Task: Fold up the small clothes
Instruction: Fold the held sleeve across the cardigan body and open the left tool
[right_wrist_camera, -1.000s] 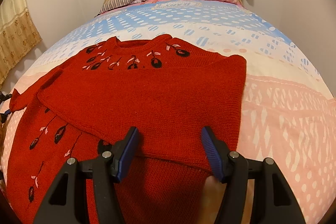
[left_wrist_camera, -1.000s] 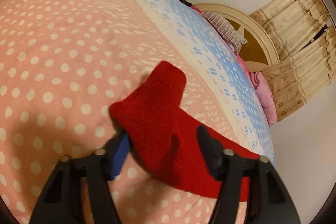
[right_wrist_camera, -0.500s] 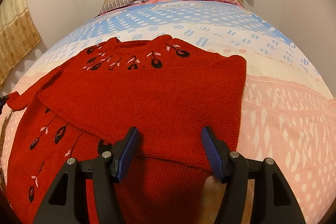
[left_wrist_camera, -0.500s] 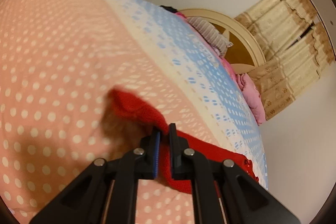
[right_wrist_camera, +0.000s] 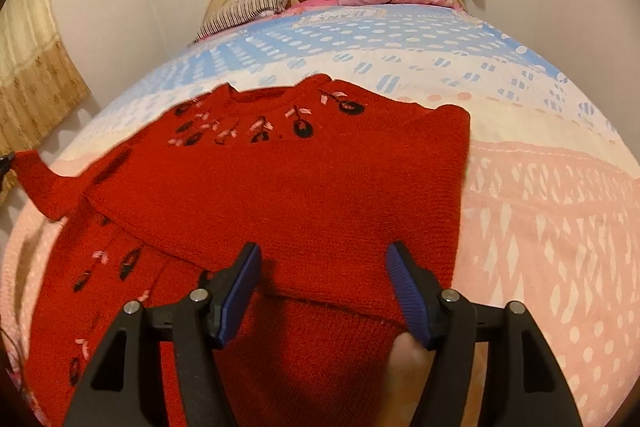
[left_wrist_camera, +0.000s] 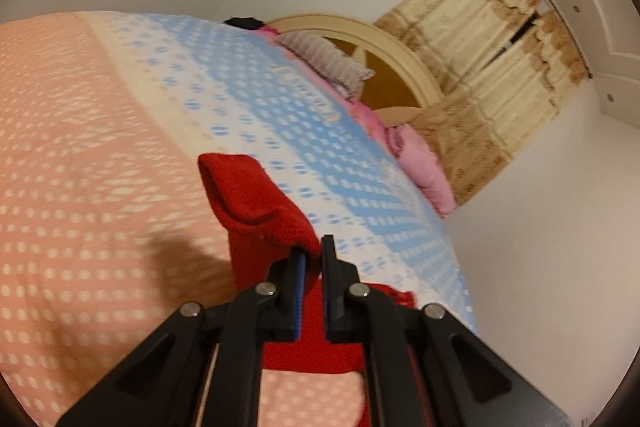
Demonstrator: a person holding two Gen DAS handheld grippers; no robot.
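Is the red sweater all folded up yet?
Not yet. One sleeve of the sweater already lies folded across its front. The left gripper is shut on the other sleeve, lifted off the bed. The right gripper is opening over the folded part. The bottom half is not folded up.

- No legible text, labels, brands or nos. in either view
- Bedspread [left_wrist_camera: 280,95]: yellowish marks on the blue band near the pillows, poss. lettering, too blurred to read
- Red sweater [right_wrist_camera: 304,183]: embroidered flower motifs only, no wording
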